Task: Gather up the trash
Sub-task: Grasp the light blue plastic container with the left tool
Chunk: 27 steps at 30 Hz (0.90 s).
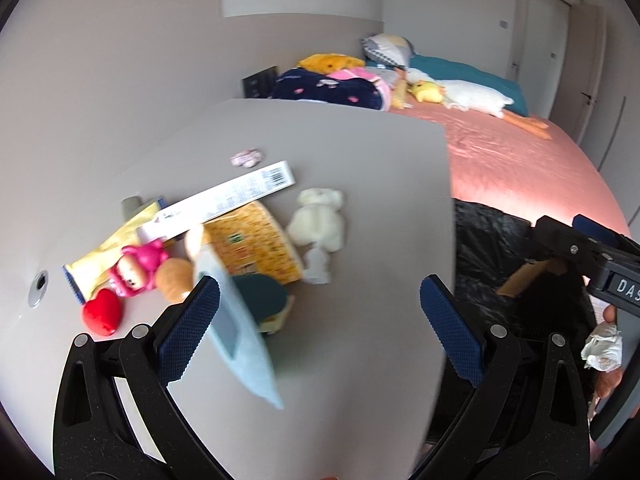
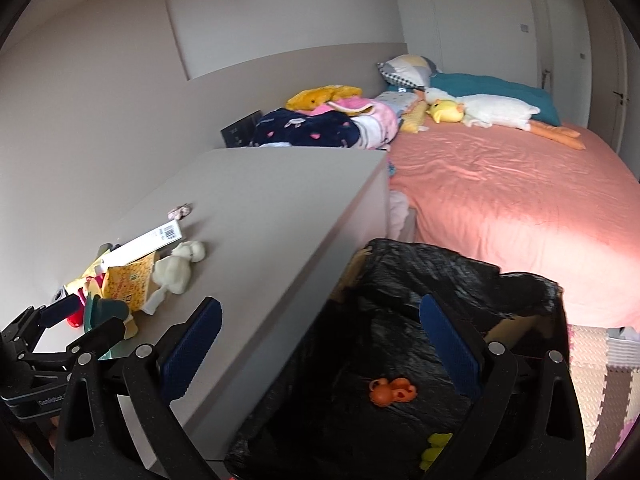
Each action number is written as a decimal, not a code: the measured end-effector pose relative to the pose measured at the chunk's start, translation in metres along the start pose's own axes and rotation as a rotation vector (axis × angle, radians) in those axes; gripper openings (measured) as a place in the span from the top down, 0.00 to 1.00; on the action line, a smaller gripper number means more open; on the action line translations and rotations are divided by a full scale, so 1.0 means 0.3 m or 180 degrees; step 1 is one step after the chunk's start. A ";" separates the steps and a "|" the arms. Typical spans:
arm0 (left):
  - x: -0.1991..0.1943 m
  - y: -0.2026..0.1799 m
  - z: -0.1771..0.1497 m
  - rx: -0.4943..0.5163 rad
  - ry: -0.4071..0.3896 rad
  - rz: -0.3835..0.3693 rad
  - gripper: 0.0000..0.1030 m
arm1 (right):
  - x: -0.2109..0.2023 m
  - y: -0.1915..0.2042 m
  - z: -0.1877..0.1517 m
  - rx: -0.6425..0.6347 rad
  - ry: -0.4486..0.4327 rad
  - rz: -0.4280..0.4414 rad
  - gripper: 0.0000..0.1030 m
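My left gripper (image 1: 320, 300) is open over the grey table top (image 1: 340, 152). A blurred light-blue packet (image 1: 240, 344) lies against the left fingertip, not clamped. Behind it lie a yellow printed box (image 1: 256, 240), a long white carton with a barcode (image 1: 236, 196), a yellow tube (image 1: 108, 248), small toys and a cream plush (image 1: 318, 220). My right gripper (image 2: 320, 328) is open and empty above the black bin bag (image 2: 400, 360), which holds an orange piece (image 2: 392, 391) and a yellow-green piece (image 2: 434, 446). The bag also shows in the left wrist view (image 1: 496, 256).
A bed with a pink sheet (image 2: 512, 208), pillows and plush toys stands beyond the table. A foam floor mat (image 2: 600, 368) lies at the right. A crumpled white tissue (image 1: 604, 346) shows near the right gripper's body. A small pink wrapper (image 1: 247, 158) lies far on the table.
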State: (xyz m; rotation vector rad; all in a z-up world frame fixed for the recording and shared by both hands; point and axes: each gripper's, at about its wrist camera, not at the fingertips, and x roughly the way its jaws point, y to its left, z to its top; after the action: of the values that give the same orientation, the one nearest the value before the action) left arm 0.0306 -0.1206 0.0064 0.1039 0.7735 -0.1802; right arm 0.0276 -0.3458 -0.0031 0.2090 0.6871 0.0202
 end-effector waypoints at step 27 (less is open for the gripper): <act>0.192 0.176 -0.050 -0.0235 0.0414 0.0220 0.29 | 0.209 0.251 0.072 -0.0267 0.0292 0.0304 0.04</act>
State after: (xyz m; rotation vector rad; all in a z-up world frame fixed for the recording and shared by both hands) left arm 0.0715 -0.0736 -0.0433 0.0727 0.9040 -0.0796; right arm 0.0935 -0.2706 -0.0112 0.1610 0.7655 0.1505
